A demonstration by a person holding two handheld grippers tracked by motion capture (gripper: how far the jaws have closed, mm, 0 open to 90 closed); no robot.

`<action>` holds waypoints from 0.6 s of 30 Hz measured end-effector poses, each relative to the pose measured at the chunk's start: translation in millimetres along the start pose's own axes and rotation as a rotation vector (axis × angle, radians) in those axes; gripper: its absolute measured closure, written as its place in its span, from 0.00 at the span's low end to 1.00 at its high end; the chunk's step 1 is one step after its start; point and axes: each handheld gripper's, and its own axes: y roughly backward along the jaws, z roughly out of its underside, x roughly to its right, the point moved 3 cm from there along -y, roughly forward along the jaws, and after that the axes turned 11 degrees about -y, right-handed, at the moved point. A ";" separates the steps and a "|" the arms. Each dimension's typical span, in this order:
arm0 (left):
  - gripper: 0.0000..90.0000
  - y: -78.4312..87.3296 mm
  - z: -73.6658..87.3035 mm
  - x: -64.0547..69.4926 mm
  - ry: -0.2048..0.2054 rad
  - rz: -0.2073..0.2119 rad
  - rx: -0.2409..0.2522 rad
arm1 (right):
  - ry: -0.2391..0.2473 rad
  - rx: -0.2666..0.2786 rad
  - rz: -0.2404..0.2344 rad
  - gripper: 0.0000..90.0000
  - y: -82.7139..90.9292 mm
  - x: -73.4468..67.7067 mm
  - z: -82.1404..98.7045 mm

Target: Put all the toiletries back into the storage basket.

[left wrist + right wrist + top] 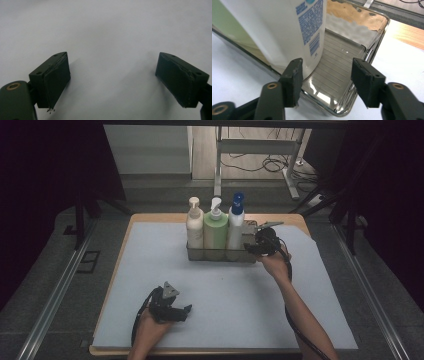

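A shiny metal tray [220,254] stands at the back middle of the mat and holds three upright bottles: a cream pump bottle [194,227], a green pump bottle [215,231] and a white bottle with a blue cap [235,226]. My right gripper [251,246] is at the tray's right end. In the right gripper view it [325,80] is open over the tray's bare end [342,57]. Its left pad sits close beside the white bottle [287,30], and nothing is pinched. My left gripper [186,310] rests low at the front left, open [112,80] over bare mat.
A pale blue-grey mat [150,270] covers most of the wooden table [295,220]. Behind the table stand a white desk frame [260,147] and loose cables [272,165] on the floor. Metal rails [60,285] run along both sides.
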 end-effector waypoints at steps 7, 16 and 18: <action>0.13 -0.1 0.0 0.2 0.002 0.000 0.002 | 0.031 0.009 -0.029 0.34 13.1 -3.3 3.8; 0.13 -0.1 0.0 0.2 0.001 0.000 0.002 | 0.080 0.006 -0.072 0.23 30.8 -7.4 12.7; 0.13 -0.1 0.0 0.1 0.001 0.000 0.002 | 0.087 0.005 -0.082 0.20 35.0 -8.2 15.2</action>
